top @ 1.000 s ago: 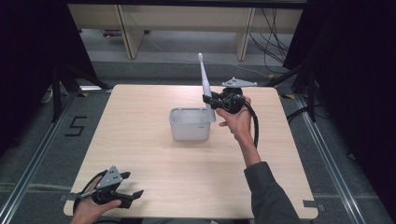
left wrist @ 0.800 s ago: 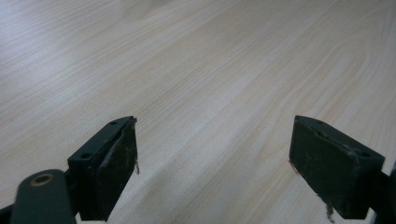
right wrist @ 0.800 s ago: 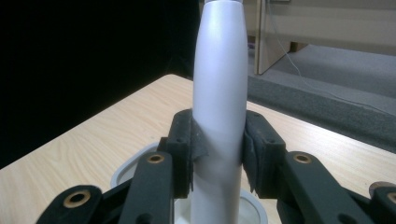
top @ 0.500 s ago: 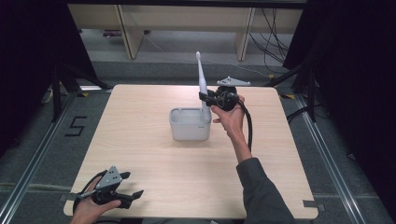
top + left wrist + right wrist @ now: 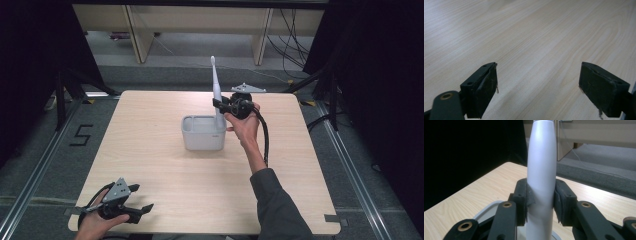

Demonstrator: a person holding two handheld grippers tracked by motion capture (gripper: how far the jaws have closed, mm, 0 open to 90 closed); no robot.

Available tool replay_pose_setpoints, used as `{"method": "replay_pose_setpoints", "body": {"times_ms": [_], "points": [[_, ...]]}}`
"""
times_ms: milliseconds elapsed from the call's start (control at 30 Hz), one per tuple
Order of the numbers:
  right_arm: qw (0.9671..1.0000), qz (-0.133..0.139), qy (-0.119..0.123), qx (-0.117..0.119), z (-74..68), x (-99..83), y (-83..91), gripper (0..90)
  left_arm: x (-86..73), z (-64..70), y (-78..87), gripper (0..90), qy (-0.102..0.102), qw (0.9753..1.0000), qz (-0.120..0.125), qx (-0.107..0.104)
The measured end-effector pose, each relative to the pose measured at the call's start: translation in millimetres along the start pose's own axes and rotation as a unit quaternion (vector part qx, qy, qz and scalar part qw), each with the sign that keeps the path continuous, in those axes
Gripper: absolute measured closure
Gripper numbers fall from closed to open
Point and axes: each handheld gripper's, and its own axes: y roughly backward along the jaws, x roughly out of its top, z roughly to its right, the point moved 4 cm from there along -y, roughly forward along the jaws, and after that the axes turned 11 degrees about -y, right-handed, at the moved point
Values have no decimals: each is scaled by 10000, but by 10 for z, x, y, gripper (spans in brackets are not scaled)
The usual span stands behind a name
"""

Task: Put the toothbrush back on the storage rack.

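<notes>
High view first: a tall white electric toothbrush [image 5: 216, 92] stands straight up, with its thin brush end pointing to the ceiling. Its fat bottom end is at the right back corner of a small grey tub [image 5: 202, 134], and it looks like it dips just inside the rim. I cannot tell if it touches the floor of the tub yet.

The right gripper [image 5: 223, 106] pinches the toothbrush around its thick lower part. From the right gripper view, the two black pads [image 5: 524, 200] press on both sides of the white handle [image 5: 541, 175], and the pale rim of the tub peeks out below.

The tub sits near the middle of the wooden table [image 5: 150, 150], a bit toward the far side. Nothing else can be seen inside the tub.

The left gripper [image 5: 131, 210] is far away, at the near left edge of the table. In the left gripper view its jaws are spread wide with nothing between them, just bare wood.

So the job looks like putting the toothbrush in the tub. I think it is mostly done: the toothbrush is picked up, turned upright and right at the tub. What is left is to lower it all the way, let go, and see that it does not tip over.
</notes>
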Motion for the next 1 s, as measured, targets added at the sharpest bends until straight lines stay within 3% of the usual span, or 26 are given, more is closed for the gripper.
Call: {"method": "replay_pose_setpoints", "body": {"times_ms": [200,267,300,333,367,433,467,533,600,633,667,767,967,1000], "points": [[10000,80,-37,16,7,-48,-27,667,2,5,1,150,25,10000,9,-47],[10000,89,-7,-7,21,-74,-36,666,-7,-8,12,150,-56,9999,-103,-55],[9999,21,-122,32,22,-101,-36,666,-3,-3,5,150,-26,10000,-53,-45],[10000,63,-17,69,35,-108,-47,666,-2,-2,2,150,-25,10000,-24,-28],[9999,76,54,-37,50,-111,-38,666,-4,-1,3,150,-25,10000,-48,-51],[10000,55,-38,-23,50,-128,-39,666,-6,6,1,150,38,10000,-61,-60],[9999,87,40,-77,65,-130,-40,665,-4,6,1,150,34,10000,-59,-60],[9999,45,-96,-4,59,-153,-50,665,-1,7,-2,150,21,10000,-16,-64],[10000,65,48,-52,68,-161,-49,665,-6,8,-2,150,35,10000,-40,-47],[9999,11,-127,17,47,-179,-50,665,-6,8,0,150,40,10000,-61,-51],[10000,36,-7,4,64,-185,-56,665,-4,10,-2,150,31,10000,-29,-75],[10000,-12,55,-47,70,-217,-50,665,-12,10,-5,150,-18,10000,-35,-49],[10000,-83,-18,-33,72,-262,-27,665,-8,14,-8,150,45,10000,-20,-50],[9999,-55,136,-78,92,-261,-21,665,-7,12,-9,150,42,10000,-14,-49]]}}
